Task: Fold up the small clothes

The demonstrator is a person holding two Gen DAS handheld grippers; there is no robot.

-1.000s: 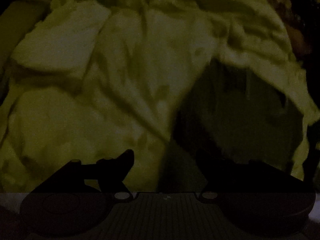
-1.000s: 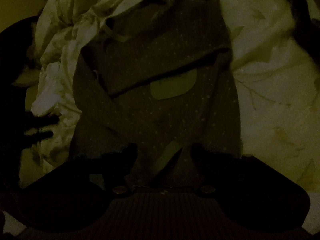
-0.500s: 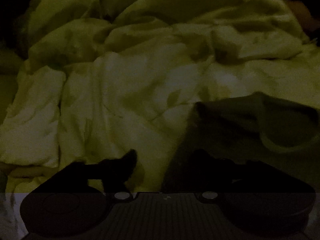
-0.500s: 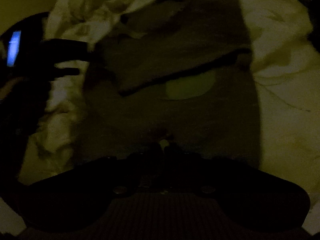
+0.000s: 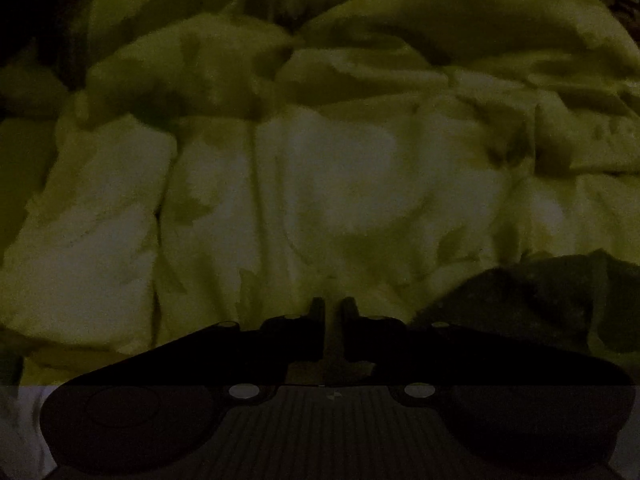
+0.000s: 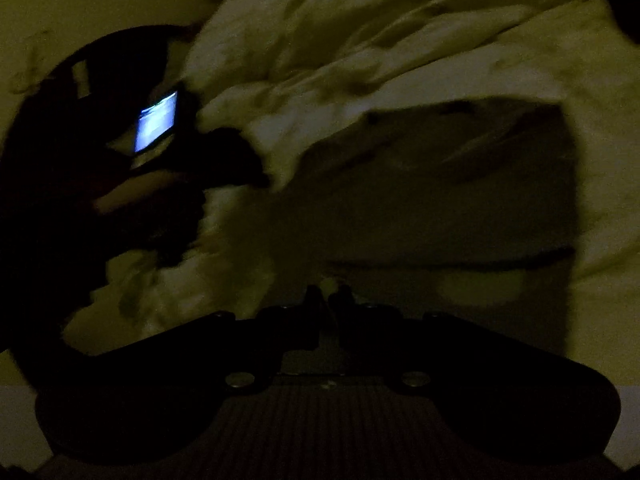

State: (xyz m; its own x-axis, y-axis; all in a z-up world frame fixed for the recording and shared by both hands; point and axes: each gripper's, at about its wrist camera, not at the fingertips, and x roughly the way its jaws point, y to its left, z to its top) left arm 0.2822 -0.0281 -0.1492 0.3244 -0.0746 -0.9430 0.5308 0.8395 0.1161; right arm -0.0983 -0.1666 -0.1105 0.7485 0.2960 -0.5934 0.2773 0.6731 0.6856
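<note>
Right gripper (image 6: 329,294) apparently pinching dark garment (image 6: 440,200) hem; left gripper (image 5: 333,306) closing on bare bedsheet (image 5: 320,168). Risk: thin hem slipping, collapsing fold.

Your left gripper (image 5: 332,312) points down at the rumpled pale bedding (image 5: 312,168), its fingers (image 5: 317,312) closing with only a narrow gap, a dark garment (image 5: 540,300) lying at lower right.
</note>
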